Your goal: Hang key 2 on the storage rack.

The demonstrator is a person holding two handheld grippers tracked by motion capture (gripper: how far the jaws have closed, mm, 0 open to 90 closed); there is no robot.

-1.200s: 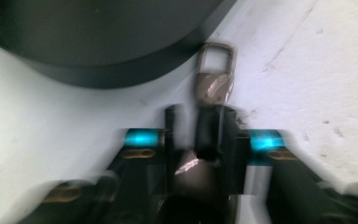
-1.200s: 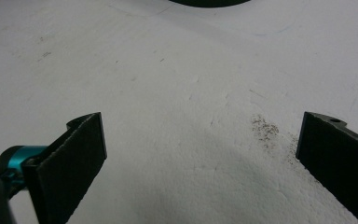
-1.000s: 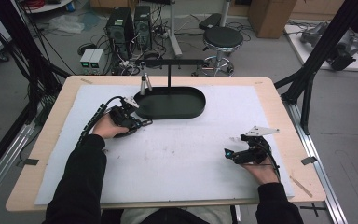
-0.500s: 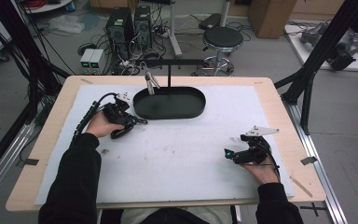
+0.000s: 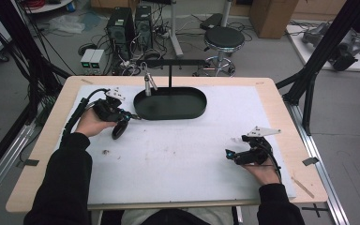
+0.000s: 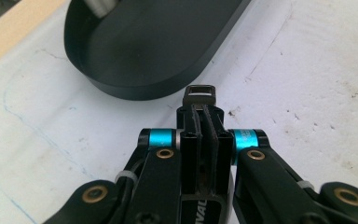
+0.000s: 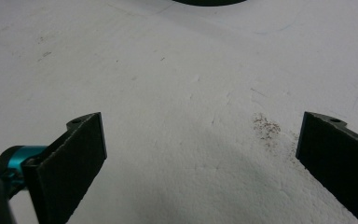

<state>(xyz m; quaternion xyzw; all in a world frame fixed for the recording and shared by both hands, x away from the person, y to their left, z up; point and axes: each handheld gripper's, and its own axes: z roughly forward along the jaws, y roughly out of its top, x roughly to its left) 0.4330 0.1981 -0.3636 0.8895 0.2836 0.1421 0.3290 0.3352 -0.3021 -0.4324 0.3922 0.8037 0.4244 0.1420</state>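
My left gripper (image 5: 132, 117) hovers just left of the black oval tray (image 5: 168, 112), its tips pointing at the tray's rim (image 6: 135, 88). In the left gripper view its jaws (image 6: 204, 114) are shut, and a small rectangular metal buckle (image 6: 200, 91) sticks out from between the tips. A dark loop (image 5: 119, 130) hangs under that gripper; I cannot tell whether it belongs to the buckle. My right gripper (image 5: 229, 153) rests low at the front right of the white mat. Its jaws (image 7: 200, 154) stand wide open over bare mat.
A T-shaped stand (image 5: 171, 63) rises from the tray, with slim silver pieces (image 5: 147, 84) hanging at its left end. The white mat (image 5: 183, 154) covers the wooden table (image 5: 51, 154). Small brown specks (image 7: 265, 126) lie between the right jaws.
My left hand has drawn back leftwards from the tray's edge and lifted a little, jaws still shut. The right hand has kept still.
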